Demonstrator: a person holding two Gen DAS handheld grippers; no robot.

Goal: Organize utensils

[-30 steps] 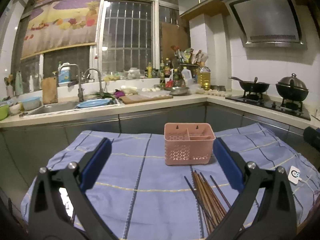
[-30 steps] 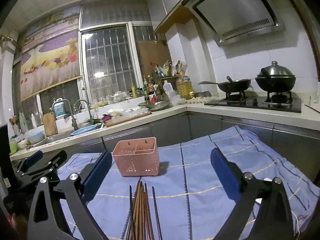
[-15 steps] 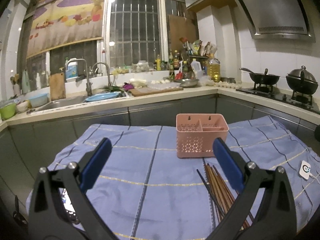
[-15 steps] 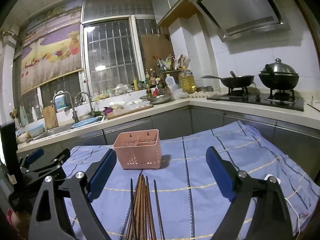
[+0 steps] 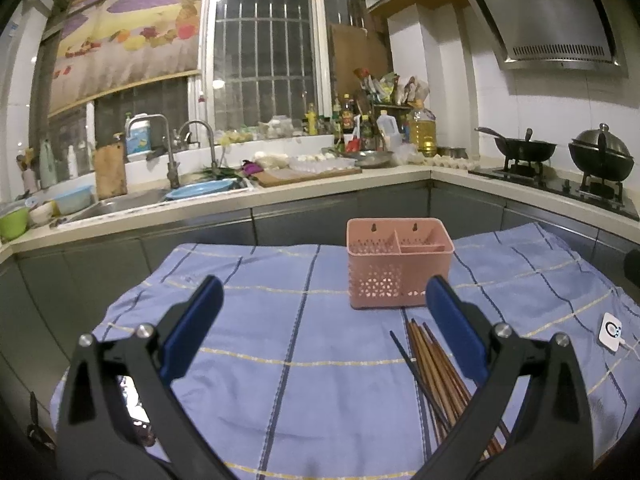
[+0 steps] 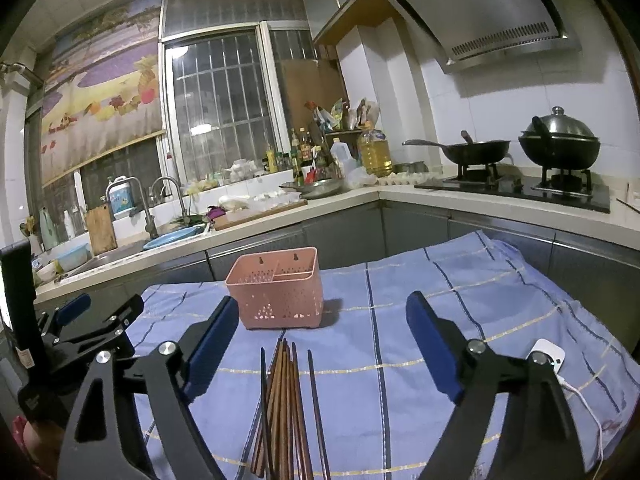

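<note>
Matt pink plastic, pierced with small holes, for the basket (image 5: 399,268); smooth dark wood for the chopsticks (image 6: 285,408). Soft, creased blue cloth (image 5: 256,344) with a fine weave over the bench. Matt black plastic tool (image 6: 322,328) with blue pads (image 6: 430,344).

This is a home kitchen, lived-in and cluttered. An L-shaped counter (image 5: 344,188) carries a sink (image 5: 132,200) with two faucets under a barred window (image 5: 264,64). On the gas stove (image 6: 516,190) sit a wok (image 6: 478,151) and a lidded pot (image 6: 559,142), with a range hood (image 6: 484,12) slanting above (steel-edged). Oil and sauce bottles (image 6: 374,152) crowd the corner, beside a cutting board (image 5: 304,176).
</note>
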